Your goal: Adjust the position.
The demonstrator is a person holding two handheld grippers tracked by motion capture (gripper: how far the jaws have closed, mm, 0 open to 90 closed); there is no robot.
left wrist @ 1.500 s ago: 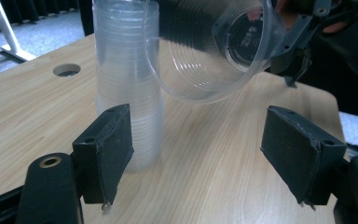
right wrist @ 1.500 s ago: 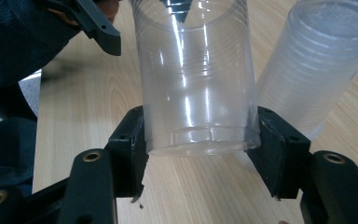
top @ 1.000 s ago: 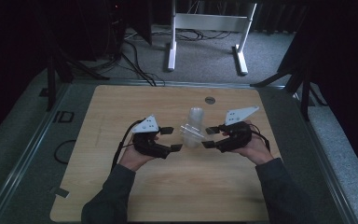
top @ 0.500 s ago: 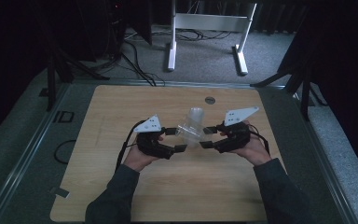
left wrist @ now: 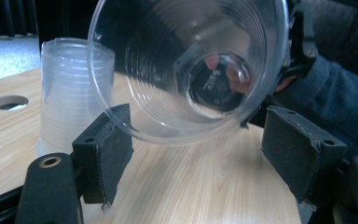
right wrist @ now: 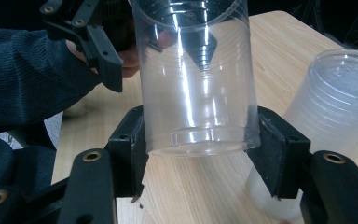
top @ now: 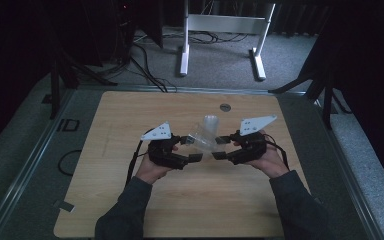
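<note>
A clear plastic cup [top: 204, 142] hangs on its side above the wooden table [top: 130, 200], between the two grippers. My right gripper [top: 220, 148] is shut on it: in the right gripper view both pads clamp the cup [right wrist: 196, 79] near its base, gripper [right wrist: 198, 154]. My left gripper [top: 190, 149] stands open at the cup's mouth. In the left gripper view the open rim of the cup [left wrist: 186, 70] faces the camera, one pad [left wrist: 105, 149] meets the rim, and the other pad stands clear of it. A stack of clear cups [top: 210, 122] stands upside down just behind.
The cup stack [left wrist: 74, 93] [right wrist: 340, 116] is close to both grippers. A round hole [top: 225, 107] lies in the table's far edge. A white stand [top: 220, 25] and cables lie on the floor beyond. Bare wood stretches in front of the hands.
</note>
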